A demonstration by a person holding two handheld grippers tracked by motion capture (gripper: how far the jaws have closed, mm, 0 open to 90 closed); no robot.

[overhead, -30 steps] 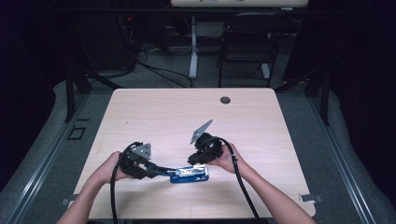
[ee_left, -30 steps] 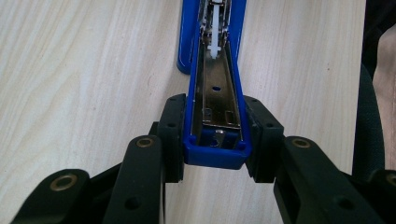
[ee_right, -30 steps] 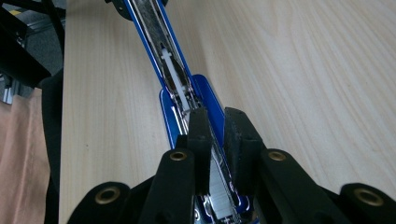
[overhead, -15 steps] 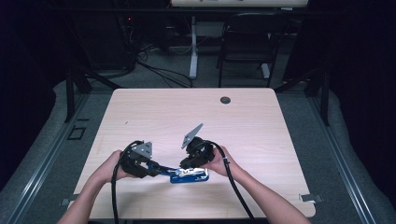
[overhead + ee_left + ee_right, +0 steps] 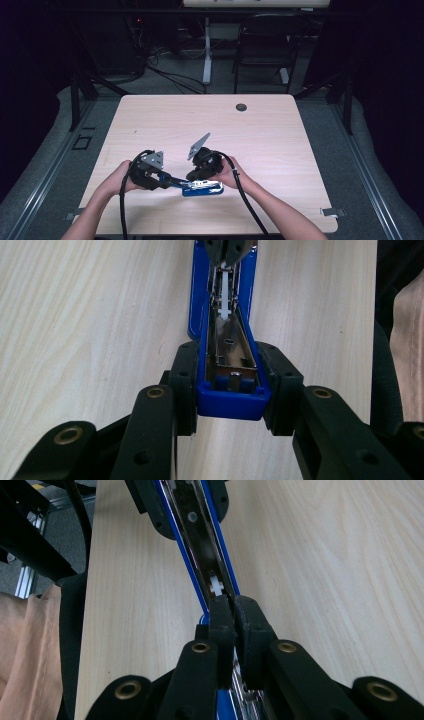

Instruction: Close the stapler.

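A blue stapler [image 5: 204,189] lies opened out near the table's front edge. My left gripper [image 5: 167,180] is shut on the blue end of its raised arm [image 5: 231,405], one pad on each side. In the left gripper view the metal staple channel [image 5: 227,342] runs away from me. My right gripper [image 5: 195,181] points down onto that channel [image 5: 202,535]. Its jaws have just been closing and now stand shut, pads together [image 5: 234,612], right behind a small white slider [image 5: 216,585]. I see nothing pinched between them.
The light wooden table [image 5: 250,135] has a dark round grommet [image 5: 241,107] near its far edge. Behind the table stand a black chair [image 5: 265,45] and a white desk leg [image 5: 206,50], with cables on the floor. Both forearms come in from the bottom.
My right gripper has slid left along the stapler toward the left gripper. The left gripper and the stapler have kept still.
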